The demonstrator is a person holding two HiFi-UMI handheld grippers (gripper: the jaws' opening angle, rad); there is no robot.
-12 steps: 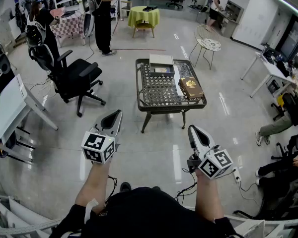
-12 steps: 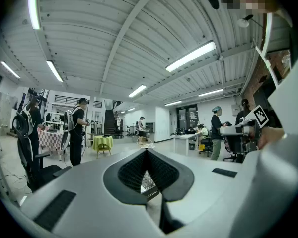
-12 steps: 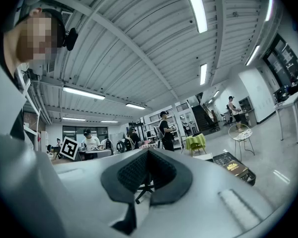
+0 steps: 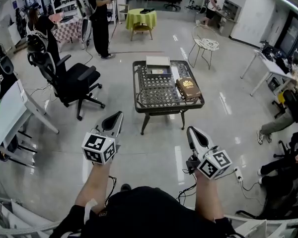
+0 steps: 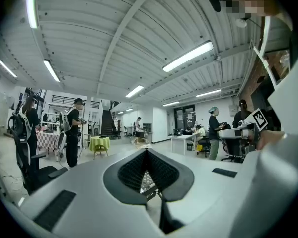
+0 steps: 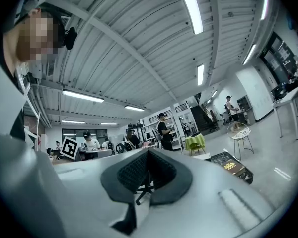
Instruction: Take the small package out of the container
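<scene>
Left gripper [image 4: 117, 115], right gripper [image 4: 191, 131]: 2 units, jaws closed, empty, over floor [image 4: 154, 155]. Surface [image 4: 139, 102]: open container [image 4: 158, 62] far edge, brown box [image 4: 188, 88] right edge.

Contents of the open box [image 4: 158, 61] are too small to tell.

Table [image 4: 156, 90], container [image 4: 158, 63] on it now slightly higher, further left in head view; standing person [image 4: 99, 21] likewise.
</scene>
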